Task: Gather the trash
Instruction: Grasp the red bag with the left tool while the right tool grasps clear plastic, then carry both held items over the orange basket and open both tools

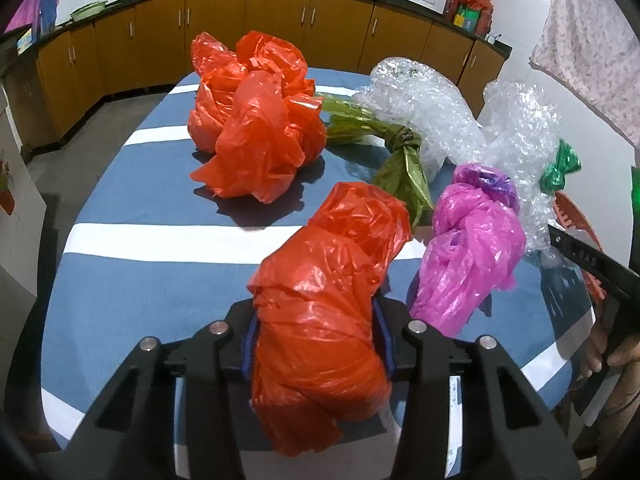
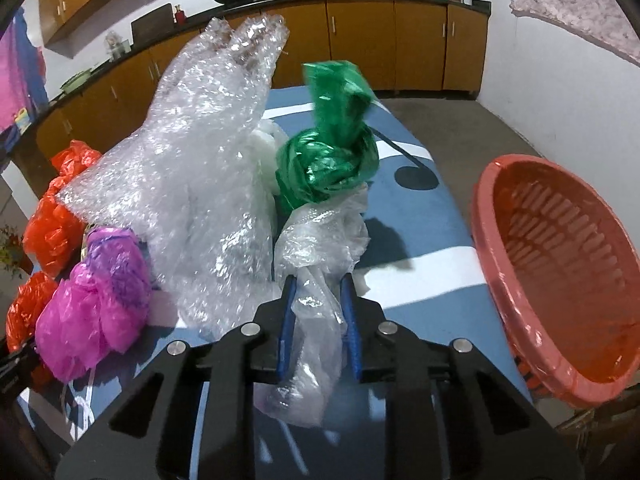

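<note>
In the left wrist view my left gripper (image 1: 316, 320) is shut on a crumpled red plastic bag (image 1: 320, 272), which bulges out above and below the jaws. A bigger red bag (image 1: 256, 120) lies farther back on the blue-and-white striped table (image 1: 140, 264). To the right of the held bag lies a pink bag (image 1: 468, 248). In the right wrist view my right gripper (image 2: 318, 284) is shut on a thin clear plastic bag (image 2: 320, 236). Beyond it lie a knotted green foil wrapper (image 2: 332, 160) and a tall heap of bubble wrap (image 2: 200, 160). The pink bag (image 2: 92, 304) is at its left.
A red plastic basket (image 2: 560, 280) stands tilted off the table's right edge. An olive-green knotted wrapper (image 1: 396, 152) lies mid-table, beside the bubble wrap (image 1: 420, 100). Kitchen cabinets (image 1: 240, 28) run along the back wall. A hand (image 1: 612, 352) shows at the right edge.
</note>
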The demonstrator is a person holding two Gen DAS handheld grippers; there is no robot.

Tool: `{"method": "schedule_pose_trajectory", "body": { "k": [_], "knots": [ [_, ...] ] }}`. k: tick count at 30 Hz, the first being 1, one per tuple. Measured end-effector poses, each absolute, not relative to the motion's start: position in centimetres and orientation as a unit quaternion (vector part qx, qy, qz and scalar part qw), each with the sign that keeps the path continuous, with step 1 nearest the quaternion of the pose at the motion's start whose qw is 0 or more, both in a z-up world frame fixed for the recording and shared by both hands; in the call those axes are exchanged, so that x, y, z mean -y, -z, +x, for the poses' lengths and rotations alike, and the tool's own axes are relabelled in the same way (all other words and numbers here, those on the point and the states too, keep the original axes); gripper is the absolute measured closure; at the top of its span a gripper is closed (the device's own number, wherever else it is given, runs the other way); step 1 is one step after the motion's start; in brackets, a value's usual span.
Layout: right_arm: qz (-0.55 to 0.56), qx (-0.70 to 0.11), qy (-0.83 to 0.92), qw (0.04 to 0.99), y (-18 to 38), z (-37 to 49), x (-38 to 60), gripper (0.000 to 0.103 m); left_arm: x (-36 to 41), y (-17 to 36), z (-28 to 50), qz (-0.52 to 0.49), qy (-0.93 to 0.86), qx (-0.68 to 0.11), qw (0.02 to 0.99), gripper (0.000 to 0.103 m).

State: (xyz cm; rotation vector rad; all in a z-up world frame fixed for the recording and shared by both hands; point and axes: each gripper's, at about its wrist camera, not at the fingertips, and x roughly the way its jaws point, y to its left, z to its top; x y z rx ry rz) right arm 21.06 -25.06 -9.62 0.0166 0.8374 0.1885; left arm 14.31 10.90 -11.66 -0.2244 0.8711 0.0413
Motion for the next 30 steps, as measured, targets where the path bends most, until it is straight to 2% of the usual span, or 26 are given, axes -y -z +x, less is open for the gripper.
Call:
{"method": "schedule_pose_trajectory", "body": {
  "k": [18,30],
  "knots": [
    [0.023,-0.383,-0.105,0.918,8.0,16.6,27.2,0.086,-10.6,7.6,12.1,-0.106,-0.02,-0.375,0.92,0.059],
    [0.053,-0.325,-0.066,0.942,3.8,14.4,31.5,0.086,-4.9,3.3,13.3,-0.089,0.045,-0.339,0.936,0.059]
  ]
}}
